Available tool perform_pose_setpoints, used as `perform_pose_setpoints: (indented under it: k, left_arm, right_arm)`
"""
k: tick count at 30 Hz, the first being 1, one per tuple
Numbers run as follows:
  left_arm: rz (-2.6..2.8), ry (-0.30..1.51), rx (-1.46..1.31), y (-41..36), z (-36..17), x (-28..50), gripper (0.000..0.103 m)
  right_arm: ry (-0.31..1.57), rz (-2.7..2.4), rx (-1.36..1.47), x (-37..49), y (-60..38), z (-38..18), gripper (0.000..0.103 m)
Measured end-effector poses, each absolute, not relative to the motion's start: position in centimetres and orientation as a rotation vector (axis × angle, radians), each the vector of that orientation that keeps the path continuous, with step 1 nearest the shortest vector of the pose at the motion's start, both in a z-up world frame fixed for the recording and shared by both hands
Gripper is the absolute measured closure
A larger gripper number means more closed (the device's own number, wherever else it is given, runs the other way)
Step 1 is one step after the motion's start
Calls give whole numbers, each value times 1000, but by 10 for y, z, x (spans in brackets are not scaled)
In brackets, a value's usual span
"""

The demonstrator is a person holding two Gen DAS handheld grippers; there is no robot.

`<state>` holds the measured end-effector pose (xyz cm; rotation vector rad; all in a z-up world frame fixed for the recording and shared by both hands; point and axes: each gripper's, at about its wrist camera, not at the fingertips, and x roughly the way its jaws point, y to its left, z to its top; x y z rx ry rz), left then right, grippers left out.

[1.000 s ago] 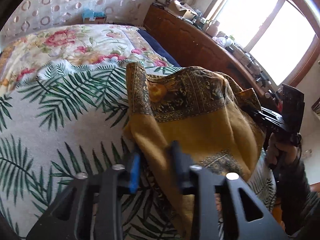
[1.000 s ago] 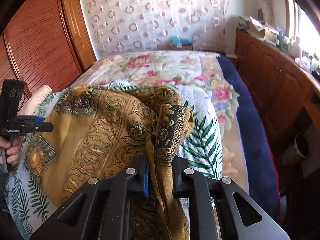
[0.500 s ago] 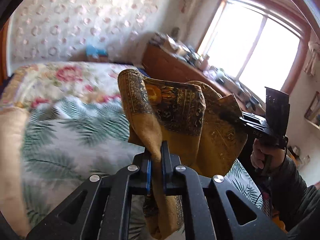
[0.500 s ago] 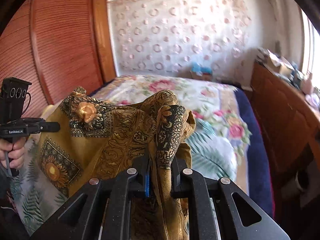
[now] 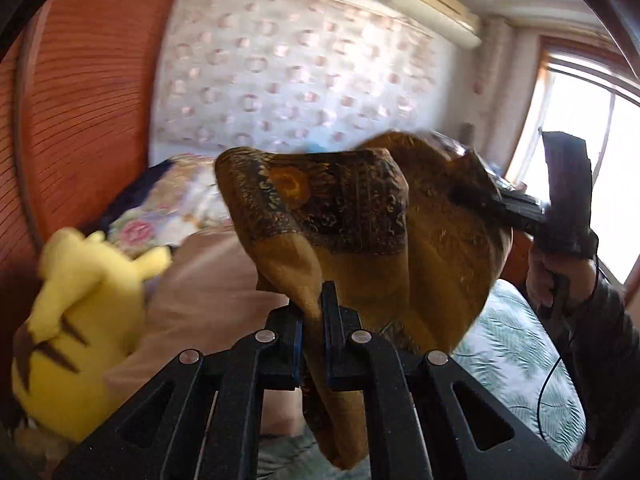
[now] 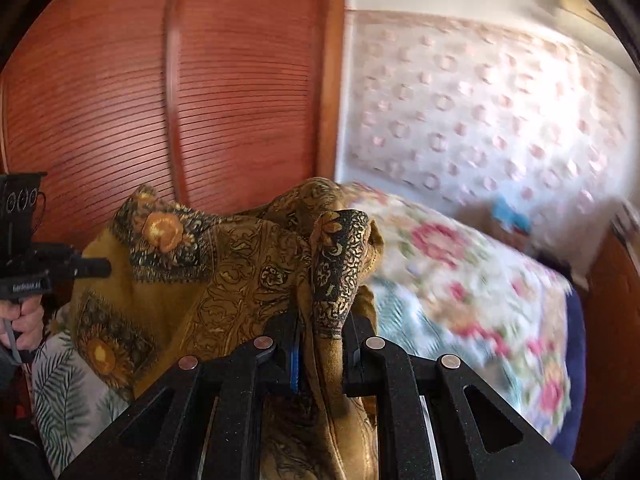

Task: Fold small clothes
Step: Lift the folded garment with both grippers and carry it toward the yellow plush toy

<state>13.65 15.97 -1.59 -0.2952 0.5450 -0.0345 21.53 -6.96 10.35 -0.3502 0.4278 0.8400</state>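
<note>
A mustard-yellow scarf with dark patterned borders and orange flowers hangs in the air above the bed, stretched between both grippers. My left gripper is shut on one bunched corner of it, and the cloth droops below the fingers. My right gripper is shut on another bunched corner of the scarf. In the left wrist view the right gripper shows at the scarf's far edge, held by a hand. In the right wrist view the left gripper shows at the left.
Below lies a bed with a floral and palm-leaf cover. A yellow plush toy sits by a beige pillow at the left. A red-brown slatted wardrobe stands behind, a window at the right.
Both grippers have lifted the scarf clear of the bed and swung left, towards the wardrobe and the pillow. The left gripper has closed on its corner. The plush toy has come into view.
</note>
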Motion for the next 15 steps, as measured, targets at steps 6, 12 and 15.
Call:
perform_pose_setpoints:
  k: [6,12,15]
  left_arm:
    - [41,563,-359,187,-43,124,95]
    - [73,586,-404,196,-62,113,95]
    - [91,594,-416,203,-69,107,95]
  right_arm:
    - [452,924,-437,258,20,105,90]
    - [457,974,-541,319,82,110,90]
    - [463,984,-573,330,104,103,90]
